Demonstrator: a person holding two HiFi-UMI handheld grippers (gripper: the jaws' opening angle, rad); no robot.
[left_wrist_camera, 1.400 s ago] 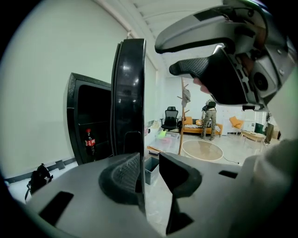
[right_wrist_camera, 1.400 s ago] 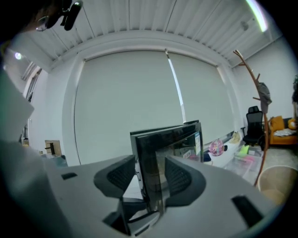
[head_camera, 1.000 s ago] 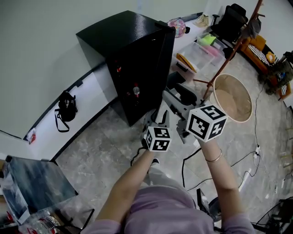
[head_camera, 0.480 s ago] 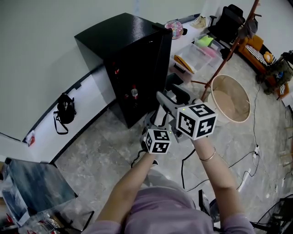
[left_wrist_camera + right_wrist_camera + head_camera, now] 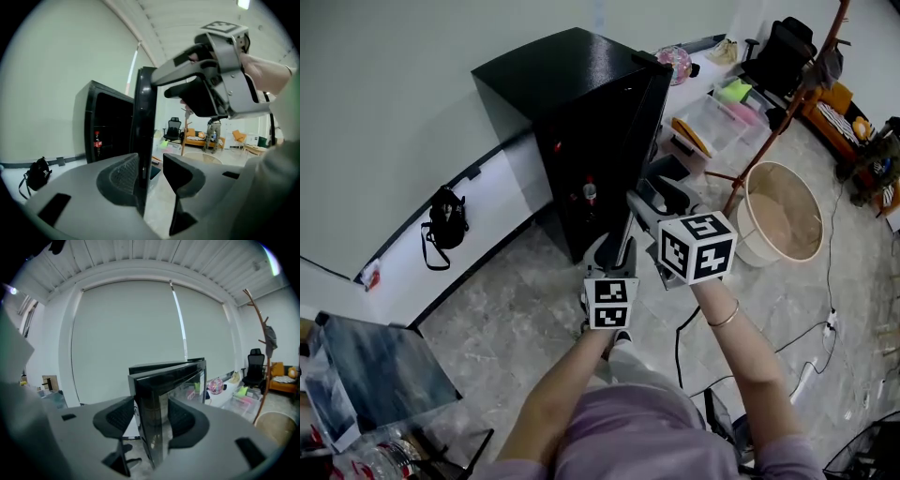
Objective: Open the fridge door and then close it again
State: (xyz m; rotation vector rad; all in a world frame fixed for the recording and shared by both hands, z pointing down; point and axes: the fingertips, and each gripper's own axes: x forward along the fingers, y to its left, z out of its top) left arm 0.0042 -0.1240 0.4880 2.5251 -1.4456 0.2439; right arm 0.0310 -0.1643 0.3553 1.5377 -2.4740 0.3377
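The black fridge [image 5: 553, 84] stands against the wall with its door [image 5: 619, 141] swung partly open; a cola bottle [image 5: 590, 192] shows inside. Both grippers are at the door's free edge. My left gripper [image 5: 615, 251] is low on it. In the left gripper view the door [image 5: 144, 117] stands between the jaws of this gripper [image 5: 151, 176], which have just been closing; a slit shows beside the right pad [image 5: 180, 176]. My right gripper [image 5: 645, 202] is higher. Its jaws have just been closing too, and in the right gripper view both pads of it [image 5: 152, 420] lie against the door [image 5: 178, 380].
A black bag [image 5: 445, 220] lies by the wall left of the fridge. Right of it are clear storage boxes [image 5: 722, 117], a wooden coat stand [image 5: 787, 103] and a round tub [image 5: 783, 216]. Cables [image 5: 694, 319] trail over the floor. A table [image 5: 366, 366] sits at the lower left.
The right gripper has come in leftward and a little lower to the door's edge. The left gripper has shifted slightly along the door's lower part. The door's angle looks unchanged.
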